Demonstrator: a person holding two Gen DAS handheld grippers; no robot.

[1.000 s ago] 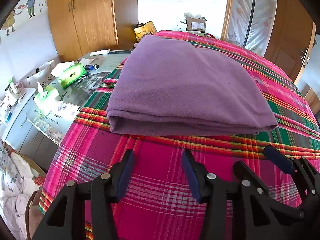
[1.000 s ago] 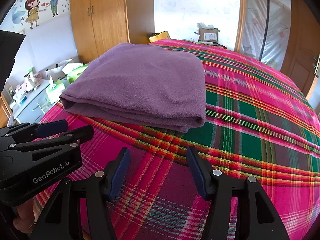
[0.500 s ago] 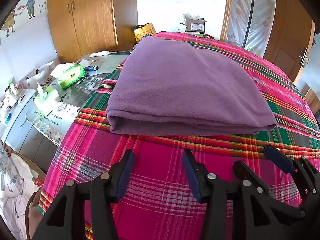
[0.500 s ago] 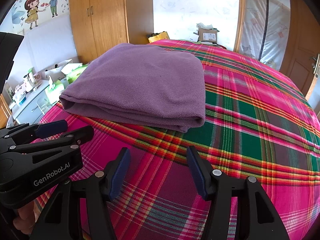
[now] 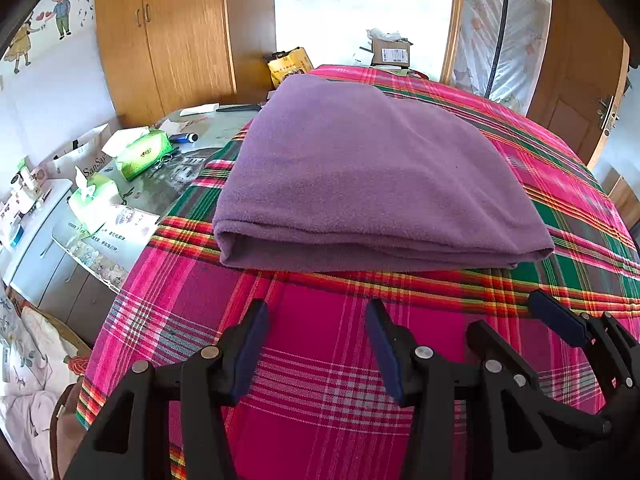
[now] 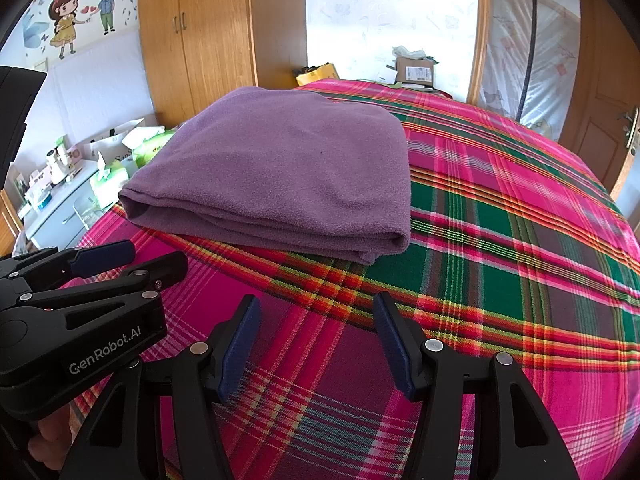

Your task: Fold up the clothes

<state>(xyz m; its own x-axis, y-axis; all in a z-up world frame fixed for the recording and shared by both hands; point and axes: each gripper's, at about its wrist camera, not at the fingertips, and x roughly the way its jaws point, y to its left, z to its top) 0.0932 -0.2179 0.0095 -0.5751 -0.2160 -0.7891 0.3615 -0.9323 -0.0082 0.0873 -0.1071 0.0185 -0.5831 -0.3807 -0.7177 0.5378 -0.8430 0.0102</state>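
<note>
A purple fleece garment [image 5: 368, 176] lies folded into a flat rectangle on the plaid bedspread [image 5: 320, 360], its thick folded edge facing me. In the right wrist view the same garment [image 6: 280, 176] sits left of centre. My left gripper [image 5: 316, 320] hovers over the bedspread just short of that front edge, open and holding nothing. My right gripper [image 6: 316, 324] is beside it, also open and empty, a little back from the garment's near right corner. Each gripper shows in the other's view: the right gripper [image 5: 520, 320] at lower right, the left gripper [image 6: 128, 258] at lower left.
A low cabinet [image 5: 60, 248] left of the bed carries tissue packs [image 5: 140, 152], papers and small bottles. A wooden wardrobe [image 5: 168, 32] stands behind it. A cardboard box [image 5: 390, 50] and yellow bag [image 5: 288, 66] sit past the bed's far end. A door [image 5: 576, 92] is at right.
Almost nothing has changed. Both grippers stay open in nearly the same place; the views have crept very slightly towards the garment.
</note>
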